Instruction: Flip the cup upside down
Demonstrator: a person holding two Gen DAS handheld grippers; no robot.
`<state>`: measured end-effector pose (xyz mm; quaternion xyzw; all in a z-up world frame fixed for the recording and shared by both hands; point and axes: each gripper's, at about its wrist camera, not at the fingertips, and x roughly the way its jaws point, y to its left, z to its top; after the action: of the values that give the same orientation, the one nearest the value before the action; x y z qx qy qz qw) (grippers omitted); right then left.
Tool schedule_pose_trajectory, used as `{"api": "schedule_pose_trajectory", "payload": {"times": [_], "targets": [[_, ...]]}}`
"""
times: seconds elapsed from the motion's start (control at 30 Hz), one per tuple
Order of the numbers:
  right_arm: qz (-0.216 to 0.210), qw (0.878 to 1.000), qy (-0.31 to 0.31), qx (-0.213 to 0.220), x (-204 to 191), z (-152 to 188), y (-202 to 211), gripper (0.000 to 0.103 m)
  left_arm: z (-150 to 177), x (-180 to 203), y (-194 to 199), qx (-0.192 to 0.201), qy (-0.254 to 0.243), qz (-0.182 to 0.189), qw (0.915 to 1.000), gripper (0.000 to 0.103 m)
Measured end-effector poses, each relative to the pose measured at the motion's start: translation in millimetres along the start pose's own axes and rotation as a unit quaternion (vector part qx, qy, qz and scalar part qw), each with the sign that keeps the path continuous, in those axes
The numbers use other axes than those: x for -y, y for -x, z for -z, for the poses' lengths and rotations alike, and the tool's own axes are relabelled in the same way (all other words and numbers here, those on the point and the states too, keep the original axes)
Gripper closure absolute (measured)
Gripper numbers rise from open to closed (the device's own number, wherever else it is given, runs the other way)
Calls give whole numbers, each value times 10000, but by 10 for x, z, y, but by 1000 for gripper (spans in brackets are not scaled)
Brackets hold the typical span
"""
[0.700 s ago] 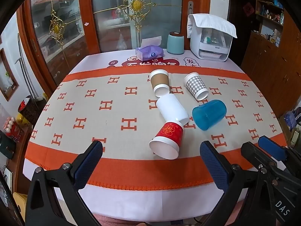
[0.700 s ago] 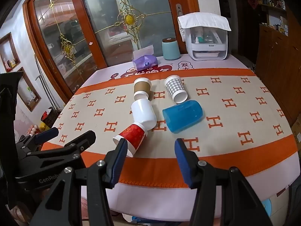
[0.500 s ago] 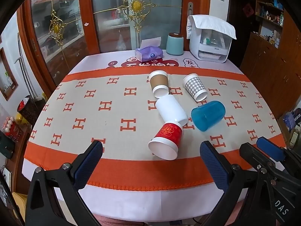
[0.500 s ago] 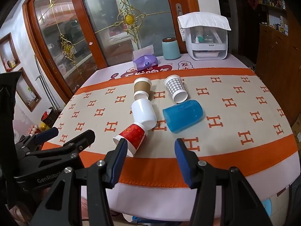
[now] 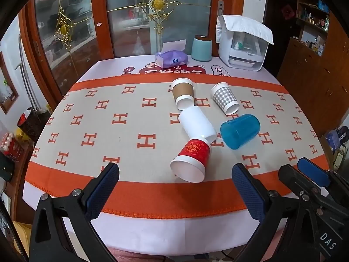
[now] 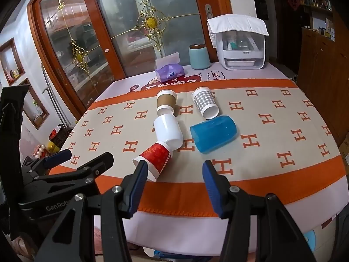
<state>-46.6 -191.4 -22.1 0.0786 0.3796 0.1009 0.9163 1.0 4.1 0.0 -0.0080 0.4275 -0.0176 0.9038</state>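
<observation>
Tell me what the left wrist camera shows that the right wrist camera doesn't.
Only the left wrist view shows the left hand-held gripper from behind, open, and the dark shelves at top right. Only the right wrist view shows the right hand-held gripper from behind, open. Both show the red cup, white cup, blue cup, brown cup and checked cup, all on their sides.

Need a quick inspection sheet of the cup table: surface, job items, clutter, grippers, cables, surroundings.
Surface: orange-and-beige tablecloth over the table.
Job's things: five cups, all on their sides: red cup, white cup, brown cup, checked cup, blue cup. Red, white and brown lie in a chain.
Clutter: tissue pack, teal canister, white appliance at the far edge.
Grippers: left gripper and right gripper open, empty, short of the cups.
Cables: nothing seen.
Surroundings: glass doors, wooden cabinets.
</observation>
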Motion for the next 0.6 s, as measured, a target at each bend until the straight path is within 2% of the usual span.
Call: {"api": "schedule_pose_trajectory", "payload": {"times": [0.33, 0.6], "targets": [[-12, 10000, -9, -18, -66, -15, -8, 51, 30, -5, -104, -192, 68, 149, 9997, 1], [-58, 10000, -41, -25, 34, 6, -52, 51, 16, -12, -41, 15, 106, 180, 9998, 1]]}}
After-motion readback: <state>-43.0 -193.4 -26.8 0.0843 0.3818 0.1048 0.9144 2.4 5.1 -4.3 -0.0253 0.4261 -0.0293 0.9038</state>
